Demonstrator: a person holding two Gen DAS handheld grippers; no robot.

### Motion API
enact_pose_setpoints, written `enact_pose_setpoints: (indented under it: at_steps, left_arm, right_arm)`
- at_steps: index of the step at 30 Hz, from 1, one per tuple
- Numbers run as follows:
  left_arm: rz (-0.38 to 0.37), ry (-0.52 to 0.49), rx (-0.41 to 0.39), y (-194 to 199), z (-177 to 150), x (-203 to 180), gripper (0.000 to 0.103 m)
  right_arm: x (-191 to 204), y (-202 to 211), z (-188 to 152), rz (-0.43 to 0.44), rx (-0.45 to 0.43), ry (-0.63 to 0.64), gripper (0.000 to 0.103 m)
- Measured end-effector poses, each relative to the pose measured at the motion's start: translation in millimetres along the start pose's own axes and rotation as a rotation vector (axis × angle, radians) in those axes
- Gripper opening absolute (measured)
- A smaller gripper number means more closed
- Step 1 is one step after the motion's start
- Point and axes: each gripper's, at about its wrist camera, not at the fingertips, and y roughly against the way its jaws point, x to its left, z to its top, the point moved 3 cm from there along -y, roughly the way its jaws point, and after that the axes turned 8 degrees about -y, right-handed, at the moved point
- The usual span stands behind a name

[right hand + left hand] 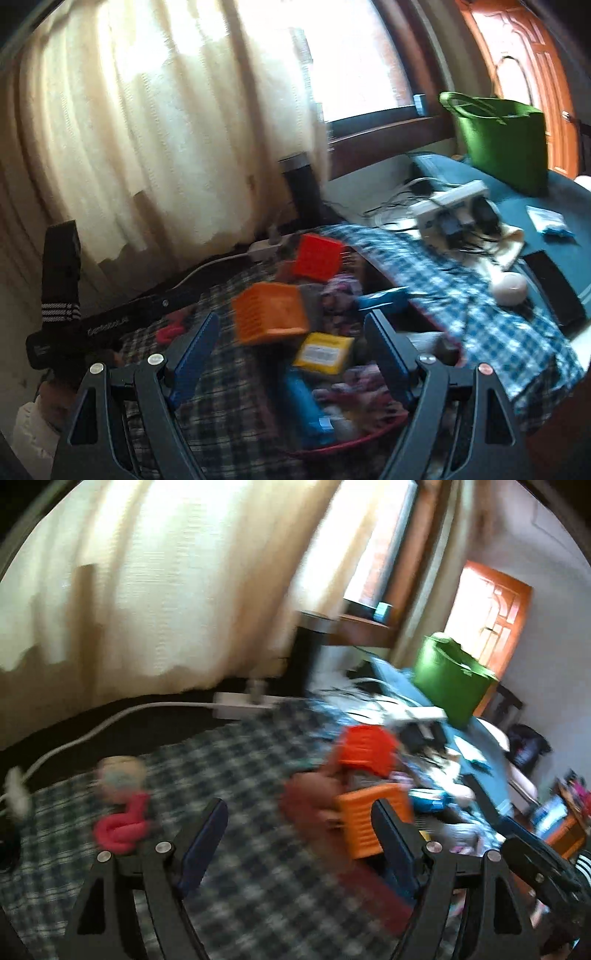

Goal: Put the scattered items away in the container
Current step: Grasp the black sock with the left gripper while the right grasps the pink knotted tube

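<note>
Both views are motion-blurred. My left gripper is open and empty above a checked cloth. A pink coiled item with a pale round head lies left of its fingers. An orange ribbed block and a red block sit at its right finger. My right gripper is open and empty over a red-rimmed container that holds the orange block, the red block, a yellow box and a blue item.
A green bag stands at the back right on a blue surface. A white power strip with plugs and cables lies near it, with a white ball and a black slab. Curtains hang behind. The left gripper's body shows at left.
</note>
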Motion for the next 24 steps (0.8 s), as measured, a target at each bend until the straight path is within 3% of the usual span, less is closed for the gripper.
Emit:
enact_pose_setpoints:
  at_steps: [12,17,24]
  left_arm:
    - [0.424,0.3,0.08,63,-71,215,0.082]
    - [0.459,0.405,0.122,65,-102,278,0.082]
    - [0.479,0.366,0.16,41,-116,298,0.082]
  right_arm:
    - [100,-57,-37,0.106,0.142,0.148,0.084]
    - [122,-81,-49,0.114,0.194,0.16,0.084]
    - [144,-107,-58,0.095,0.238,0.201,0.084]
